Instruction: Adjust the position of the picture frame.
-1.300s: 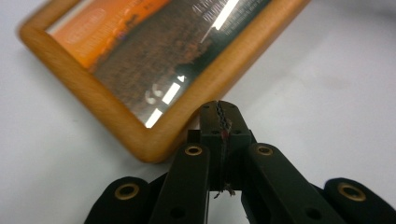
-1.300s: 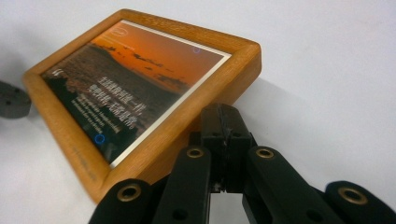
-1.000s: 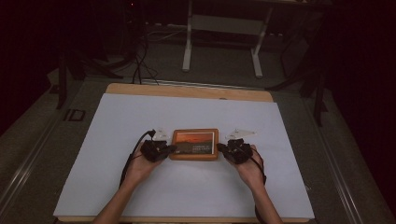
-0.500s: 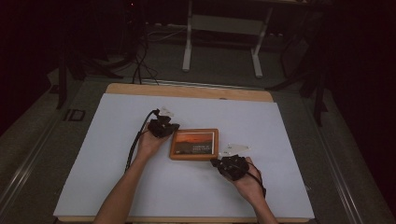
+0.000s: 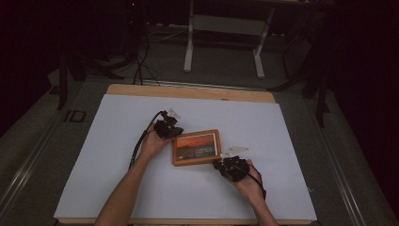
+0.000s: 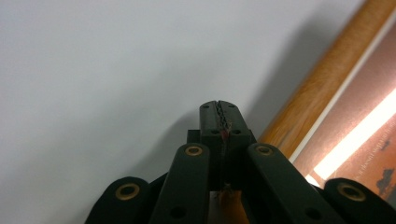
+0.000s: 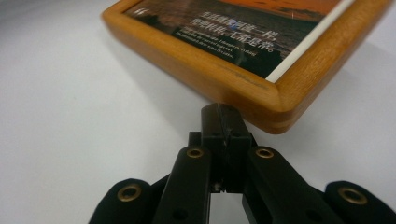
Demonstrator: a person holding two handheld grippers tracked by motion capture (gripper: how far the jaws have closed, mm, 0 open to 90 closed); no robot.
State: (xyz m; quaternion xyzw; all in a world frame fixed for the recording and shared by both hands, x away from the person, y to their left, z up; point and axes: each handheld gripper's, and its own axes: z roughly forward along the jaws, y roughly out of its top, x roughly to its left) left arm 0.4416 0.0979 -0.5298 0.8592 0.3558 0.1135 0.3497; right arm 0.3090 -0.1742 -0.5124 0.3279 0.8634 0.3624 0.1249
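Lying flat near the worktop's (image 5: 117, 141) centre, the wooden picture frame (image 5: 195, 147) looked stiff, light, its glazed face fragile — best nudged by its rim. Both tongs — left (image 6: 219, 108), right (image 7: 220, 112) — were shut, empty, at opposite corners.

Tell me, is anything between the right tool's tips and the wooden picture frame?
Nothing: in the right gripper view the shut right tool sits right at the picture frame near its corner, on bare white table cover.

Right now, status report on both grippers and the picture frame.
Left gripper shut, at frame's far-left corner. Right gripper shut, tips against near-right corner. Wooden picture frame flat on white sheet. Nothing in the way.
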